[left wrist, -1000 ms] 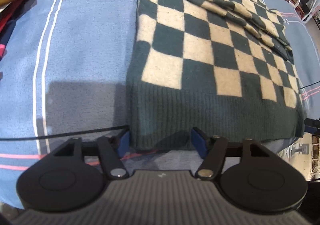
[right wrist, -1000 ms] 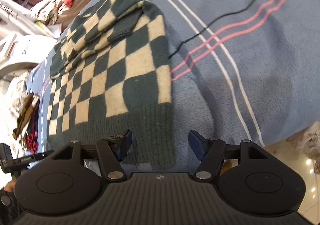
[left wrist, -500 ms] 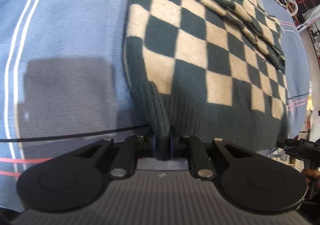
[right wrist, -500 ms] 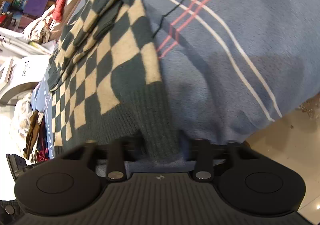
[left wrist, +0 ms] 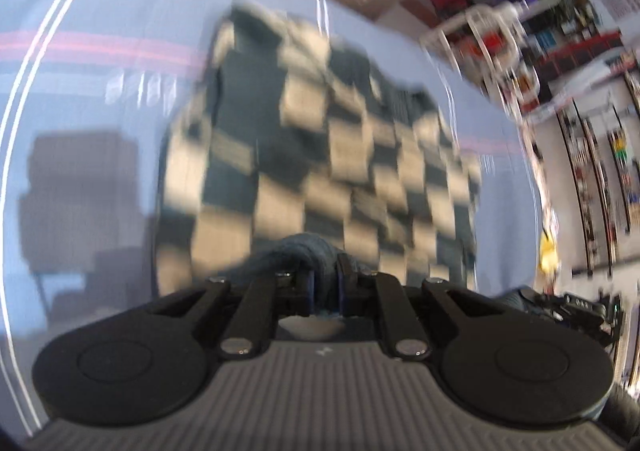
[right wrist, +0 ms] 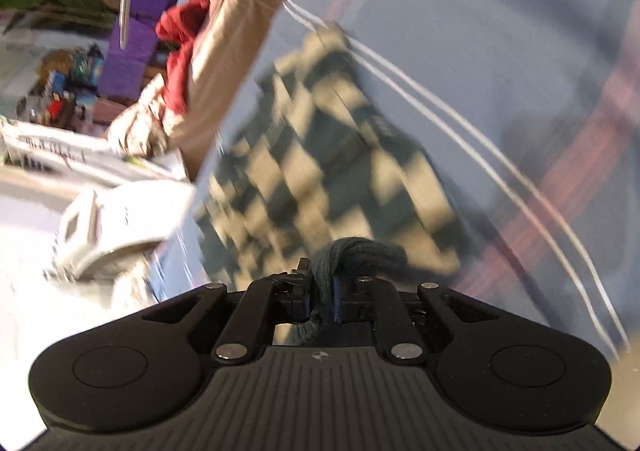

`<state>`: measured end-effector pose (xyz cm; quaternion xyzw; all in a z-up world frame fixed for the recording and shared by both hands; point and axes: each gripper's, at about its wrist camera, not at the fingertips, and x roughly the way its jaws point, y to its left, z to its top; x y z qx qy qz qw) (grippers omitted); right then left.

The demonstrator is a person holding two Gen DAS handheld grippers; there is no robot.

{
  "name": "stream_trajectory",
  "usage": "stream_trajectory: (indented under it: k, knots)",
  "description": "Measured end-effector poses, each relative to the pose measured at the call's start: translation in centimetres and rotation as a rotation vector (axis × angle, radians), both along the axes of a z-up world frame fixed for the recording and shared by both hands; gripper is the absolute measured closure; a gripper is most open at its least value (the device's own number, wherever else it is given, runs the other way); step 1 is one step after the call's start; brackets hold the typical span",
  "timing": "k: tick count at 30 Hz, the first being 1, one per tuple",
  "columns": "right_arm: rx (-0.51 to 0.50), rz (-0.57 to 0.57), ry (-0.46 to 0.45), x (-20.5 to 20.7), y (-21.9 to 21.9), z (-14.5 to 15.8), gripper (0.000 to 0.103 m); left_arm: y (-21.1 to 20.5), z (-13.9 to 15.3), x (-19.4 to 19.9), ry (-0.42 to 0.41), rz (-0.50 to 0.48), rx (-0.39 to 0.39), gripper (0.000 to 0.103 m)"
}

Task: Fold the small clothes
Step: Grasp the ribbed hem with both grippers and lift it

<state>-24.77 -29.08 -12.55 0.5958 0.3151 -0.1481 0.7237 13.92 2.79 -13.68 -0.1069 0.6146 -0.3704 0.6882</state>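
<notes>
Left hand-held gripper (left wrist: 323,285) pinches the ribbed dark-green hem of the green-and-cream checked knit sweater (left wrist: 312,155). Right hand-held gripper (right wrist: 323,293), jaws just closing, clamps the hem's other corner. Sweater lies on a blue striped blanket (left wrist: 92,99), hem raised. Frames blurred.

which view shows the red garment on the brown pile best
Only the right wrist view shows it: the red garment lies draped over the brown pile past the far edge of the blue blanket, upper left in the picture. The left wrist view shows a blurred brownish mass at its top edge, but no red garment.
</notes>
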Motion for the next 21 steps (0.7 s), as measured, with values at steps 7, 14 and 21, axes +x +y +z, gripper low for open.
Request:
stream_trajectory:
  k: [7, 14, 21]
  knots:
    - [-0.087, -0.006, 0.019, 13.2, -10.2, 0.4, 0.085, -6.1, -0.7, 13.2, -0.067, 0.116, 0.028, 0.093]
    - [-0.166, 0.001, 0.147, 19.5, -11.7, -2.5, 0.085, -10.4, -4.4, 17.2, -0.045, 0.146, 0.087, 0.093]
    - [-0.238, 0.013, 0.225, 20.5, -12.4, -3.5, 0.082, -12.8, -5.1, 17.8, -0.141, 0.084, 0.196, 0.089]
